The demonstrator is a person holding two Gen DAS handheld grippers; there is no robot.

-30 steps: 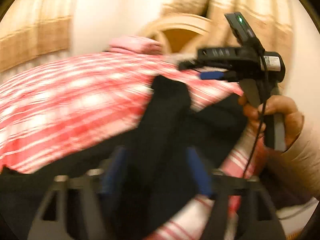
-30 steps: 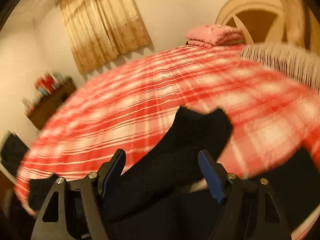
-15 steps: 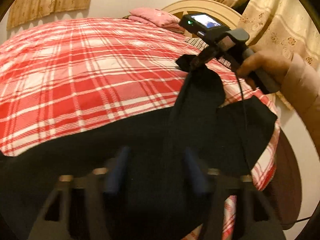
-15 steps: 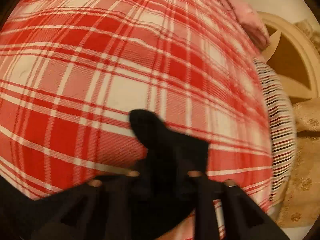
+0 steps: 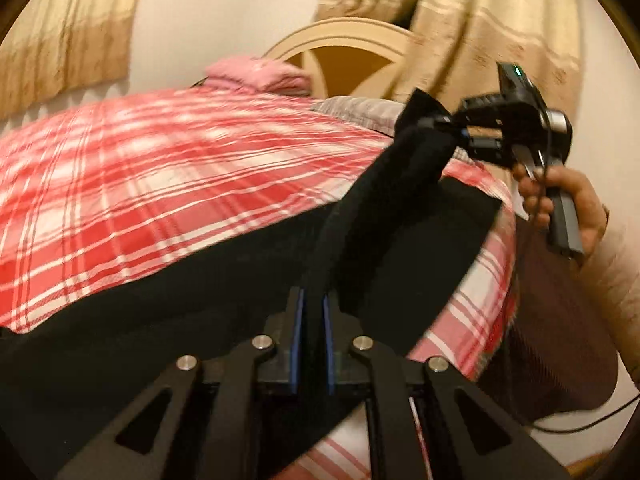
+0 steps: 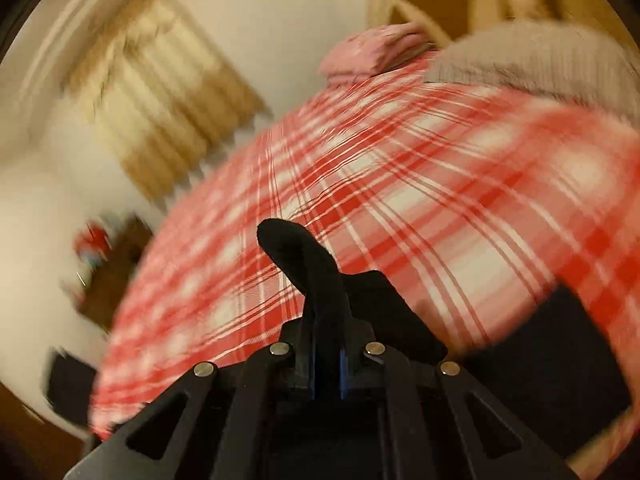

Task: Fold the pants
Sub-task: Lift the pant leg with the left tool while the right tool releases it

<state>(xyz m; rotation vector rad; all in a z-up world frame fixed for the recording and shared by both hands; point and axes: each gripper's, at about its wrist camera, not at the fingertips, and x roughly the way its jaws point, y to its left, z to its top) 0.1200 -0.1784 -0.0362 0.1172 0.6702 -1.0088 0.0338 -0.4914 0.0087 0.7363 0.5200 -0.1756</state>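
Black pants (image 5: 208, 300) lie along the near edge of a bed with a red and white plaid cover (image 5: 160, 168). My left gripper (image 5: 312, 316) is shut on a raised fold of the black cloth, low in the left wrist view. That fold stretches up and right to my right gripper (image 5: 452, 128), which a hand holds over the bed's right side and which pinches the other end. In the right wrist view my right gripper (image 6: 326, 344) is shut on the pants (image 6: 316, 280), a black tip sticking out past its fingers.
A pink folded blanket (image 5: 256, 74) and a grey striped pillow (image 5: 360, 112) lie at the head of the bed by a round wooden headboard (image 5: 344, 52). Beige curtains (image 5: 460, 20) hang behind. A dark dresser (image 6: 108, 264) stands left of the bed.
Both grippers have closed on the pants' edge. The right gripper swung across the bed and rolled, lifting its end of the cloth so the fold now stretches between the two.
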